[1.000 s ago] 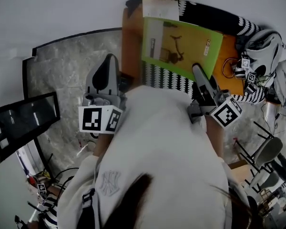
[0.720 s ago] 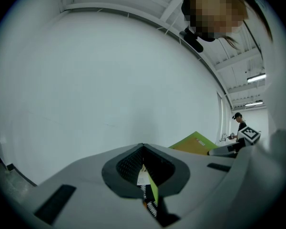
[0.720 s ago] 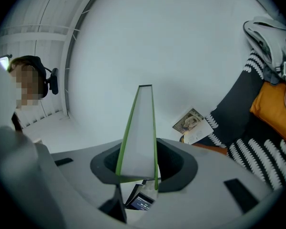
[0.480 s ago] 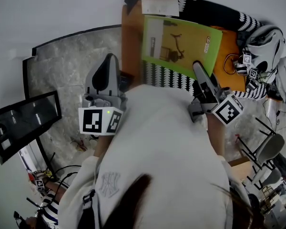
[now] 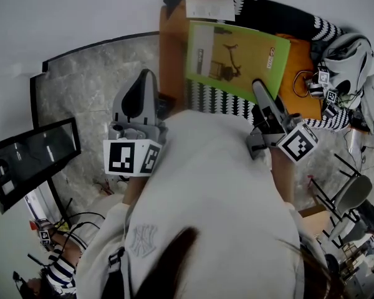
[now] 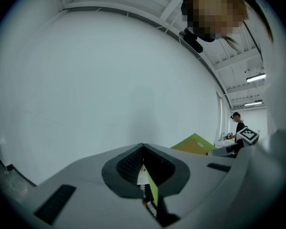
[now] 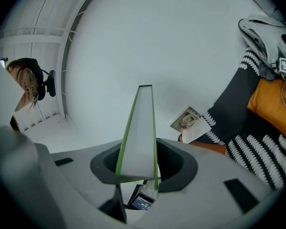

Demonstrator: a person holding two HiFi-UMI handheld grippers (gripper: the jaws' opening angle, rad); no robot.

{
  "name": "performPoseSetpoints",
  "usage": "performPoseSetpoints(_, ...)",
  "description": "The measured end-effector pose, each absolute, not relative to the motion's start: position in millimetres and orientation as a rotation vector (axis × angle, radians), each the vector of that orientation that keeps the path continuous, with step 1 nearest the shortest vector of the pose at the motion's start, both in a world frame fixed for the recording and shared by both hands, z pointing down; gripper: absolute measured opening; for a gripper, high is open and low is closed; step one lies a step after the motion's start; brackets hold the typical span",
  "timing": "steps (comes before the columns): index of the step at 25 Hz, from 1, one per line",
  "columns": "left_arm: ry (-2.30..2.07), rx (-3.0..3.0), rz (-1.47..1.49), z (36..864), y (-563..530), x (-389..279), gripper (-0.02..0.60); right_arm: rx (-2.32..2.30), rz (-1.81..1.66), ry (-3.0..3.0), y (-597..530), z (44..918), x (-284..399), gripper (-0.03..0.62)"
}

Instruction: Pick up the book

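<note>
White wall and grey marble floor (image 5: 87,86) framed the scene I was watching remotely. The right hand-held gripper (image 5: 260,92) was clamped on the near edge of the green book (image 5: 237,55), whose pale page edge ran straight out from between the jaws. The left hand-held gripper (image 5: 143,78) hung idle, its jaws together on nothing.

Compared with a second before, the book had tipped only a touch and then held steady. I judged it lifted clear of the orange seat (image 5: 172,48) and the black-and-white patterned blanket (image 5: 219,98) beneath, so the pick-up looked as good as done. A booklet (image 5: 209,4) lay beyond it by the wall.

The cover carried a yellow panel with a figure, plus a logo too small for me to read. The person's white hoodie (image 5: 206,185) bore what looked like an interlocked NY monogram.
</note>
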State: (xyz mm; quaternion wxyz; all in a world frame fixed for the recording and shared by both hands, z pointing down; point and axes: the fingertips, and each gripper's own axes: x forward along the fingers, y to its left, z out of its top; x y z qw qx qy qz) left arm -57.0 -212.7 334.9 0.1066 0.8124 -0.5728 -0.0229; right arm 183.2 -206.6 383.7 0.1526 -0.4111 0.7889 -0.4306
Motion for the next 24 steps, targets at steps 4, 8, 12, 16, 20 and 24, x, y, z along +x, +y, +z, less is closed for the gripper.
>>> performPoseSetpoints(4,-1.685,2.397,-0.072,333.9,-212.4,-56.3,0.009,-1.170,-1.237,2.263,-206.5,383.8,182.4,0.152)
performPoseSetpoints(8,-1.690,2.396,-0.071,332.9,-213.0,-57.0,0.009,-1.168,-1.235,2.269,-206.6,383.1,182.5,0.152)
performPoseSetpoints(12,-1.693,2.394,-0.069,334.1,-212.7,-59.5,0.009,-1.173,-1.230,2.265,-207.3,382.9,182.0,0.152)
performPoseSetpoints(16,-1.693,2.393,-0.070,333.6,-211.9,-59.6,0.009,-1.178,-1.224,2.267,-207.5,382.4,182.8,0.152)
performPoseSetpoints(20,-1.692,2.393,-0.073,332.5,-210.7,-59.3,0.009,-1.181,-1.220,2.264,-207.7,380.9,183.5,0.152)
performPoseSetpoints(24,-1.697,2.382,-0.075,332.6,-208.4,-61.9,0.009,-1.176,-1.240,2.240,-205.3,383.2,183.6,0.152)
